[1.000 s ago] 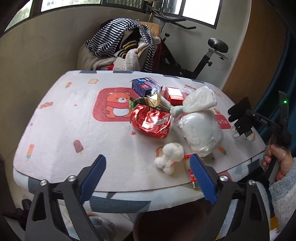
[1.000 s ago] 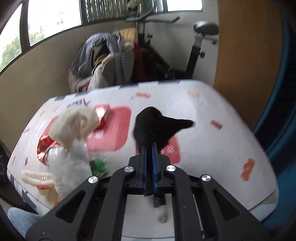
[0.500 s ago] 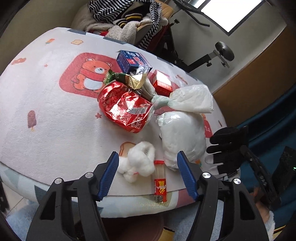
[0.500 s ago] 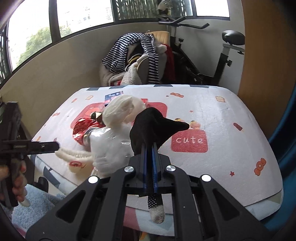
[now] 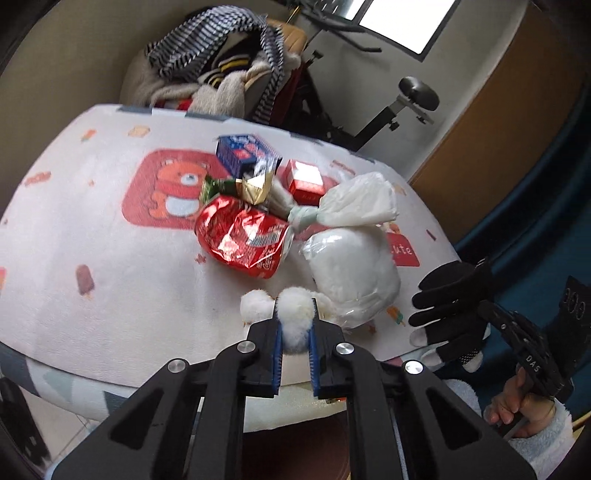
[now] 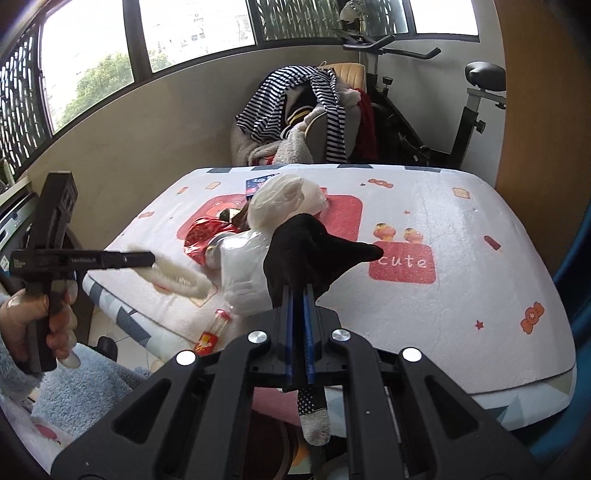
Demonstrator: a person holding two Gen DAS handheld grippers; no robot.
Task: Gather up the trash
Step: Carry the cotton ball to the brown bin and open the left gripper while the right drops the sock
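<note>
Our left tongs (image 5: 294, 334) pinch the fluffy white fabric piece (image 5: 291, 317); our right tongs (image 6: 298, 306), closed, grip the black knitted glove (image 6: 310, 254) beside them.

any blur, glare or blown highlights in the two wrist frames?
Left wrist view: motion blur smears the blue box and red box; glare streaks on the red foil bag; the left gripper stays sharp on the white fluffy item. Right wrist view: windows blown out; the black glove loses detail; fisheye bends the table edge.
</note>
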